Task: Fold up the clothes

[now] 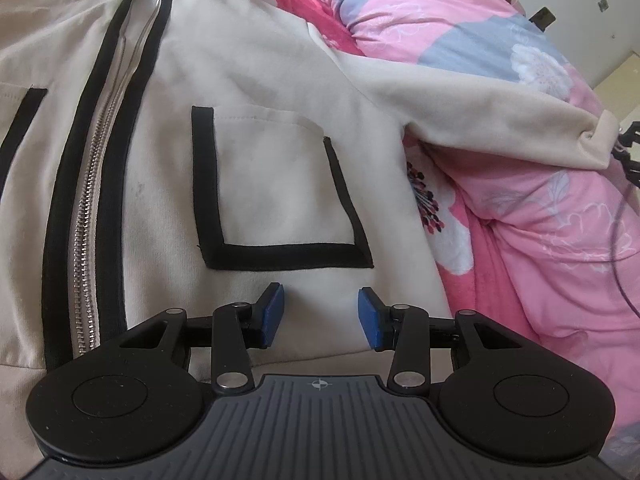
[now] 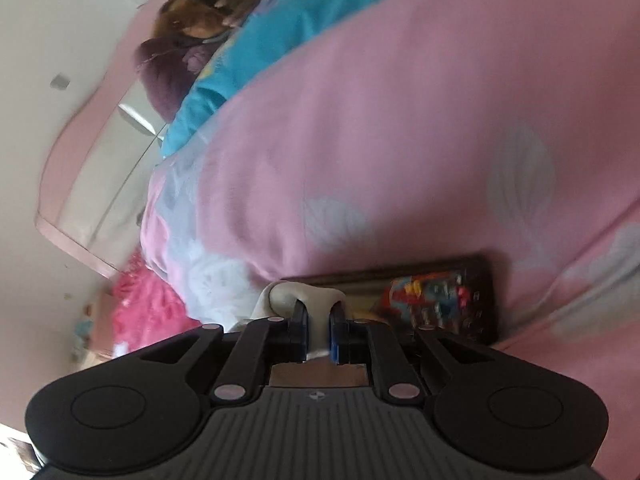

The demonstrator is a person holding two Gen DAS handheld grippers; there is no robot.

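A cream zip-up jacket [image 1: 280, 80] with black trim lies front up on the bed, its metal zipper [image 1: 92, 208] running up the left. My left gripper [image 1: 322, 312] stands open just over the hem, below the black-edged pocket [image 1: 272, 184], with nothing pinched between its blue pads. The jacket's sleeve [image 1: 480, 112] is stretched out to the right and lifted off the bedding. My right gripper [image 2: 319, 320] is shut on the cream cuff [image 2: 304, 294], which bulges out past its fingertips. In the left wrist view that gripper [image 1: 626, 148] shows at the right edge, holding the cuff's end.
A pink floral quilt [image 1: 540, 220] is bunched up to the right of the jacket. In the blurred right wrist view there is blue bedding [image 2: 280, 20], a purple plush thing [image 2: 164, 76] and a dark flat box with a colourful picture [image 2: 440, 300] behind the cuff.
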